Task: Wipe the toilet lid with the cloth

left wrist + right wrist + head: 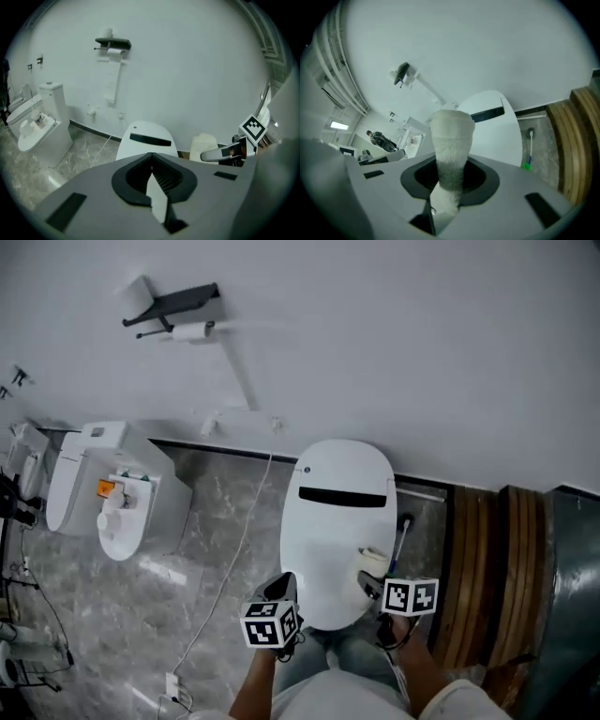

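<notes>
2 claws low in the head view, by the near end of the white lid (330, 521). Left claw (284, 583) pressed together, empty. Right claw (368, 581) pinching the rolled cloth (373, 561), over the lid's near right part. Brush (529, 149) on the floor beside the toilet.

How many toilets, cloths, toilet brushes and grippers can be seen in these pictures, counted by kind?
toilets: 2, near toilet and far toilet
cloth: 1
toilet brush: 1
grippers: 2, left gripper and right gripper
total: 6
</notes>
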A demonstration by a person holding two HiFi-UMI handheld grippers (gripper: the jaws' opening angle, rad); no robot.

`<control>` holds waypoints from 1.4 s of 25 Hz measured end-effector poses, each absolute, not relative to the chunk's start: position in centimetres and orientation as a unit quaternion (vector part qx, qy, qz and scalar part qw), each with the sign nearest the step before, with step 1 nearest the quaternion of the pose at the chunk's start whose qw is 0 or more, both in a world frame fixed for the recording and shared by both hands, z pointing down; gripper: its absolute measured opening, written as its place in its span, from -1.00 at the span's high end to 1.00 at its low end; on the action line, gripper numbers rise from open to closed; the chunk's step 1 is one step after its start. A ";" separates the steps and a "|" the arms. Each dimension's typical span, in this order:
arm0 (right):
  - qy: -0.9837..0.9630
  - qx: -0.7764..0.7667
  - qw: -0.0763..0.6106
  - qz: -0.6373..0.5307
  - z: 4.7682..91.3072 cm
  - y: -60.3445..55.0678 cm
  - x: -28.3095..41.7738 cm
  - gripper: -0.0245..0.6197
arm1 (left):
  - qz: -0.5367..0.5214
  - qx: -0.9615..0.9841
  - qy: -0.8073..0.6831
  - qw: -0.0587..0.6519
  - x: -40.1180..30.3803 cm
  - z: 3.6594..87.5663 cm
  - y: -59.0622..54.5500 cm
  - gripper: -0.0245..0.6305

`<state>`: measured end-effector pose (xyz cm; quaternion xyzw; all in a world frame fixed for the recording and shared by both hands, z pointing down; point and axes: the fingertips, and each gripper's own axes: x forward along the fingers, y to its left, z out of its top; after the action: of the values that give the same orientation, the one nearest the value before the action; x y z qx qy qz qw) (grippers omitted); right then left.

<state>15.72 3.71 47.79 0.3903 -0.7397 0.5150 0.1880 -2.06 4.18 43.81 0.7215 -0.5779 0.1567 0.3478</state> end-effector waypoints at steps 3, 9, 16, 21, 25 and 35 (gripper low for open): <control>-0.771 0.379 0.162 0.486 41.6 2.9 14.8 0.62 | 0.114 0.736 -0.584 0.322 -2.0 38.6 3.7 0.88; -0.815 0.372 0.157 0.416 31.8 1.5 13.0 0.62 | 0.072 0.757 -0.583 0.287 -1.7 29.8 3.1 0.88; -0.836 0.407 0.157 0.334 25.3 -0.3 11.2 0.62 | 0.051 0.770 -0.586 0.249 -1.5 21.0 0.0 0.88; -0.813 0.454 0.178 0.318 27.6 0.5 10.4 0.62 | 0.084 0.765 -0.587 0.252 -0.5 22.7 -0.2 0.88; -0.805 0.457 0.182 0.332 28.4 1.3 9.9 0.62 | 0.092 0.774 -0.573 0.254 0.6 23.2 -0.2 0.88; -0.804 0.471 0.177 0.316 27.4 1.6 9.5 0.62 | 0.105 0.780 -0.552 0.274 1.5 25.0 0.2 0.88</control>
<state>9.46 1.58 27.38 0.4713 -0.8039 0.3164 0.1775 1.49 0.22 25.02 0.7803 -0.5523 0.1052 0.2739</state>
